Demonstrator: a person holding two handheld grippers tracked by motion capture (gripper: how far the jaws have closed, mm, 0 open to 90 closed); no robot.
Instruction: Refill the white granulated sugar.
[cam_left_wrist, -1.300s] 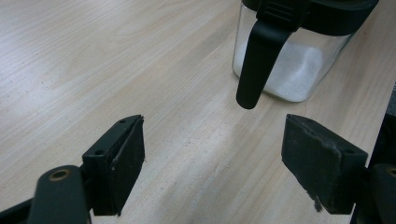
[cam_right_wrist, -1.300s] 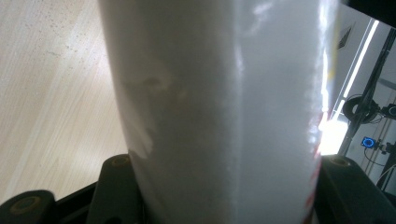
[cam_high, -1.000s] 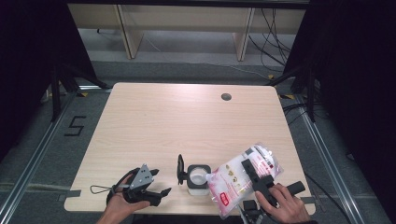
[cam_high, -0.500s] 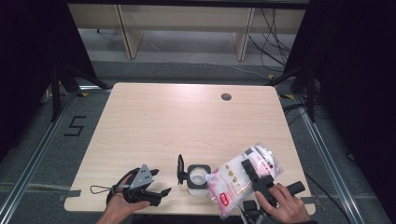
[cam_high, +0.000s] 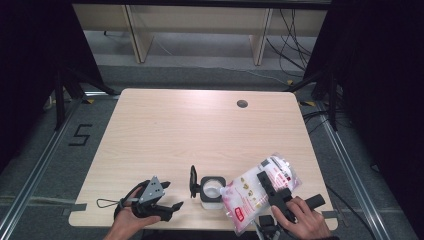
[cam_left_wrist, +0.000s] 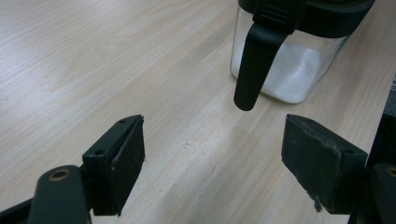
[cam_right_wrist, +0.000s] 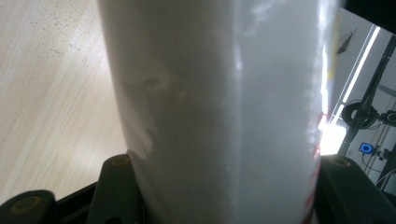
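High view: right gripper (cam_high: 264, 186) clamps a white powder pouch (cam_high: 257, 190), tilted w/ its lower corner over the open glass jar (cam_high: 211, 189) nr the table (cam_high: 200, 130) front edge. Left gripper (cam_high: 167, 196) rests beside the jar, jaws apart, nothing btw them.

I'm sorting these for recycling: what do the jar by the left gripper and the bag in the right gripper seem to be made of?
The jar looks like clear glass or hard plastic, glossy, since the white grains show through its wall; its lid and hanging handle look like matte black plastic. The bag looks like thin glossy plastic film: it is see-through, shiny and printed in red.
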